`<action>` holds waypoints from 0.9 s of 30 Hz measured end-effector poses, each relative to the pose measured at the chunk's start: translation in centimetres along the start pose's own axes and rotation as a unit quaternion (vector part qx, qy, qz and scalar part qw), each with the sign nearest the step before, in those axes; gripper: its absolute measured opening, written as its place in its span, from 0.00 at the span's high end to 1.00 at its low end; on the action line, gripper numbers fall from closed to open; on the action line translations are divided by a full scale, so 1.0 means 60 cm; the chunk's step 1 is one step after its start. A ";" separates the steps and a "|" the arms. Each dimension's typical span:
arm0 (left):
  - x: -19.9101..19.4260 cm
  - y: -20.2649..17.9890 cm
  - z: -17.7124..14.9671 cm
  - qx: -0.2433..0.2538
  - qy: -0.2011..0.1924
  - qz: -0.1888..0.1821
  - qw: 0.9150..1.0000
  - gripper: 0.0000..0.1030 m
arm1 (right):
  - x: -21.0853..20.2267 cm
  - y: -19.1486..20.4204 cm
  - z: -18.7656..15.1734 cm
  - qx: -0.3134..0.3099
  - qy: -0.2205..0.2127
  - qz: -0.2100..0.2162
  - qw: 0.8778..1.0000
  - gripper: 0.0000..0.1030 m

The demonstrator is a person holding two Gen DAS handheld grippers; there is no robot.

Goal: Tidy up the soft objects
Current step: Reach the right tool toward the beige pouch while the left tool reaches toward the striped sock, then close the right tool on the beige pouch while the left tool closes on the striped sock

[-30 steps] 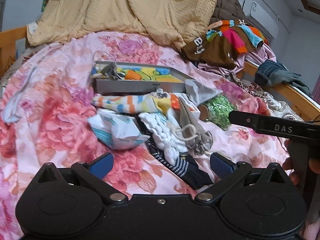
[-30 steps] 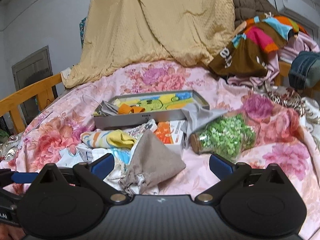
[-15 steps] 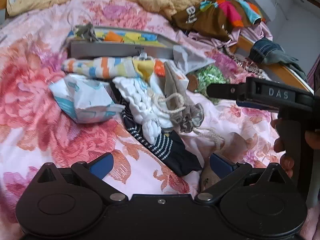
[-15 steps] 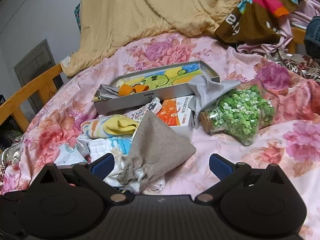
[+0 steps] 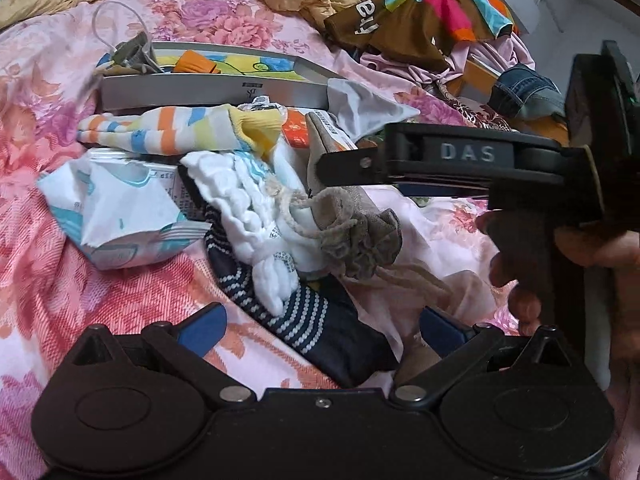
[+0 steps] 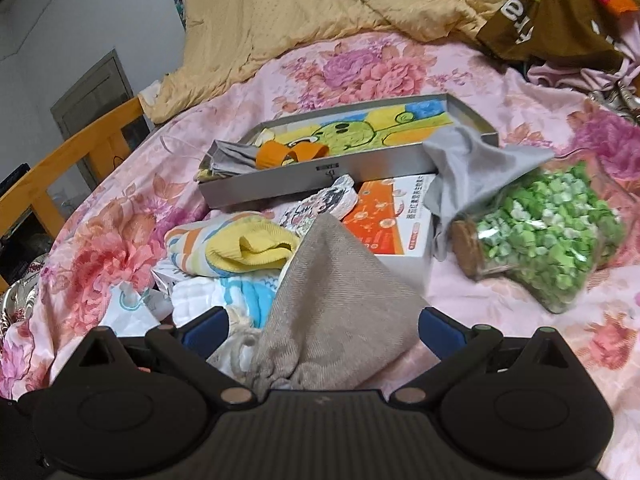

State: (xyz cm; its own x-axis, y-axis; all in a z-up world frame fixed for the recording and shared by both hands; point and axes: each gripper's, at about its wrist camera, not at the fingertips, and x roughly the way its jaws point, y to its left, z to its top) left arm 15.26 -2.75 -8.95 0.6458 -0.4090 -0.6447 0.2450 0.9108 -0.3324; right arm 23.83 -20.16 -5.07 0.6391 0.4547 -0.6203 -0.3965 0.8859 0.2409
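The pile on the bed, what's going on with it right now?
A person is sorting a heap of soft things on a floral bedspread, with a gripper in each hand. The right gripper is open over a grey drawstring pouch, which lies between its fingers, not yet clamped. The left gripper is open too, over a dark striped sock. A metal tray, a jar of green bits and a striped sock lie around them.

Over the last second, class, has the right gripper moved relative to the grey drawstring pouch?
Yes. In its own view the right gripper has closed in on the grey drawstring pouch, which now sits between its open fingers, while the metal tray looks nearer too.
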 end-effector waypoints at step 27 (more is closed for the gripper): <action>0.024 0.001 0.004 0.014 0.029 0.017 0.999 0.49 | 0.064 -0.073 -0.012 0.184 0.130 0.063 0.972 0.35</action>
State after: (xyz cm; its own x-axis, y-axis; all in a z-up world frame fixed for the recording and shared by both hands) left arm 16.39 -3.27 -9.73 0.6112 -0.3804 -0.6940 0.2444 0.9248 -0.2917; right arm 27.55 -22.38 -9.05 0.3930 0.5661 -0.7246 -0.1685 0.8190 0.5485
